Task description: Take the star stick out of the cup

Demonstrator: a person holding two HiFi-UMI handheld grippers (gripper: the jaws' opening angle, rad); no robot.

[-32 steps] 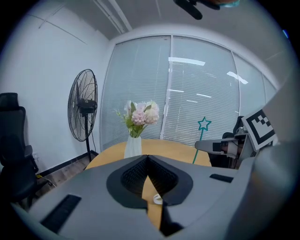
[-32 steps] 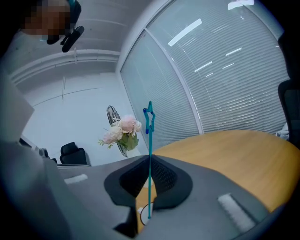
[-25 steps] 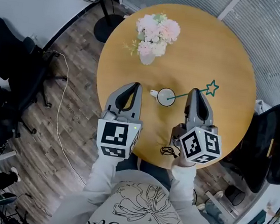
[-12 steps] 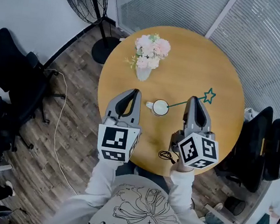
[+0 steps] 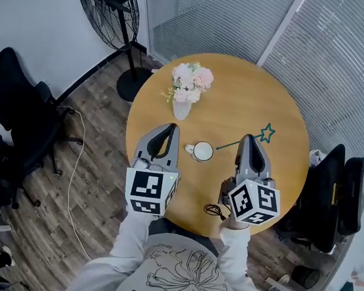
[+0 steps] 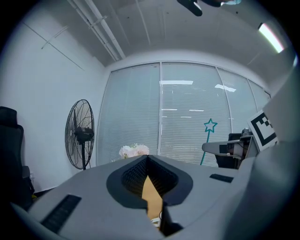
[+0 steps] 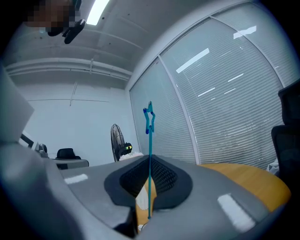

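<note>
Left tool (image 5: 170,129) is over the counter (image 5: 242,89) at 9 o'clock of the cup (image 5: 202,151), jaws pressed together with nothing between them. The cup stands upright near the counter's middle. Right tool (image 5: 252,139), at the cup's 3 o'clock, is clamped on the star stick (image 5: 230,145); the stick's lower end lies just off the cup's rim, its star toward 2 o'clock.

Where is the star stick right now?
The star stick is clamped in the right gripper at the head view's right, slanting over the table, its lower end just right of the cup.
</note>
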